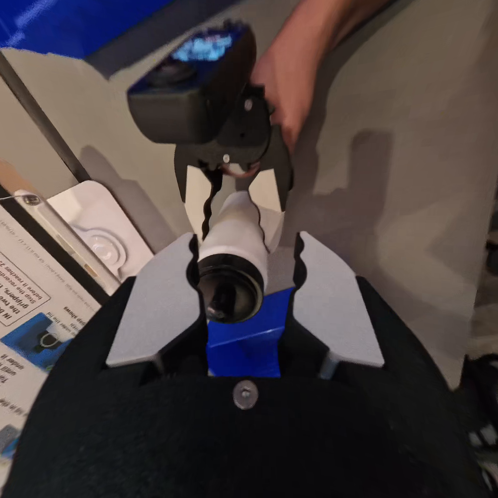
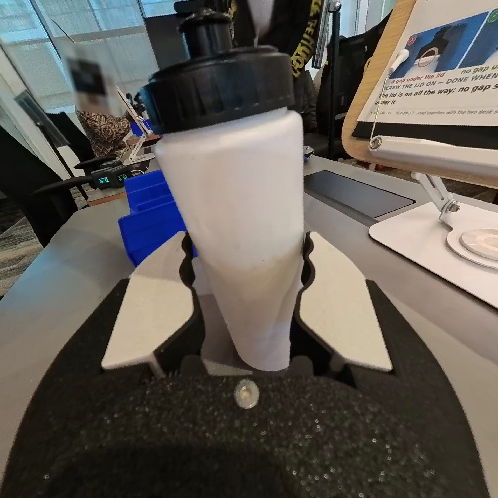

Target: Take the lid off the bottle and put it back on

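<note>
Left wrist view looks down along the left gripper [image 1: 246, 258], whose 2 fingers stand apart around the black lid [image 1: 230, 293] of the white bottle [image 1: 234, 237]. The left-hand pad [image 1: 193, 265] is against the lid's rim; the right-hand pad [image 1: 300, 262] stands clear of it with a plain gap, so the lid is only bracketed, not clamped. The lid is on the bottle, its spout pointing toward this camera.

Farther off in that view the right gripper [image 1: 233, 215] comes in from the far side, held by a person's hand [image 1: 280, 89] wrapped round its rear, forearm running off to the upper right. Its wavy black fingers lie along both sides of the bottle's lower body.

Right wrist view shows the same bottle [image 2: 231, 202] upright and leaning slightly, its narrow lower body deep between that gripper's own fingers [image 2: 308, 258]. The right pad touches the bottle wall; on the left a thin strip seems to show between pad and bottle, though blur leaves it unsure whether the grip is tight.

A blue bin [image 2: 151, 215] stands on the grey table [image 2: 67, 269] just behind the bottle; its contents are hidden. A white stand [image 2: 431, 242] carrying a printed sheet sits to the right
</note>
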Action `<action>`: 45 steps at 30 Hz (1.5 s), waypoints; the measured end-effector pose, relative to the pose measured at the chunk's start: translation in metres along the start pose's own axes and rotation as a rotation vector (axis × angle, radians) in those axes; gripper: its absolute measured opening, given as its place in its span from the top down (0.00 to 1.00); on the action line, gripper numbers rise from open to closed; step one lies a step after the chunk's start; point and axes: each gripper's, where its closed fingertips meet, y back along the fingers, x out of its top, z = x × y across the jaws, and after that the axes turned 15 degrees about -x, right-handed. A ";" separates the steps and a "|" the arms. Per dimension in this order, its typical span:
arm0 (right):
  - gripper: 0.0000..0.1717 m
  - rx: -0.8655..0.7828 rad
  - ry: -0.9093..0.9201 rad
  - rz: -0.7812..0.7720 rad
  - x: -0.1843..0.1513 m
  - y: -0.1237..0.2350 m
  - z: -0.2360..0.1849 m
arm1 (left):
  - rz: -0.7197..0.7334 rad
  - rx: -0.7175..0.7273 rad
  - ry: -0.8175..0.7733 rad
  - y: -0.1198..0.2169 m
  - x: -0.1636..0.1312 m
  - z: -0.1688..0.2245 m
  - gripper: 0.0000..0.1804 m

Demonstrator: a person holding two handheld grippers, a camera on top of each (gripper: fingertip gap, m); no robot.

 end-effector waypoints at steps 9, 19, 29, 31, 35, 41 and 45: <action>0.54 0.001 -0.007 0.003 0.000 -0.001 0.001 | 0.412 0.349 0.812 0.040 -0.048 -0.033 0.43; 0.54 -0.005 -0.004 -0.005 -0.001 0.001 0.000 | 0.454 0.148 1.304 -0.015 -0.059 -0.031 0.48; 0.54 0.008 -0.004 -0.001 -0.001 0.001 0.000 | 0.274 0.109 1.071 -0.020 -0.058 -0.026 0.57; 0.54 0.005 -0.003 0.001 -0.001 0.001 0.001 | 0.233 0.096 0.963 -0.020 -0.058 -0.027 0.57; 0.54 0.010 0.002 0.002 -0.001 0.001 0.000 | 0.140 0.060 0.740 -0.021 -0.059 -0.025 0.57; 0.55 0.014 0.000 0.004 -0.001 0.000 0.001 | -0.003 -0.004 0.423 -0.021 -0.062 -0.024 0.57; 0.55 0.015 0.003 -0.002 -0.001 0.000 0.001 | -0.107 -0.025 0.240 -0.020 -0.065 -0.024 0.57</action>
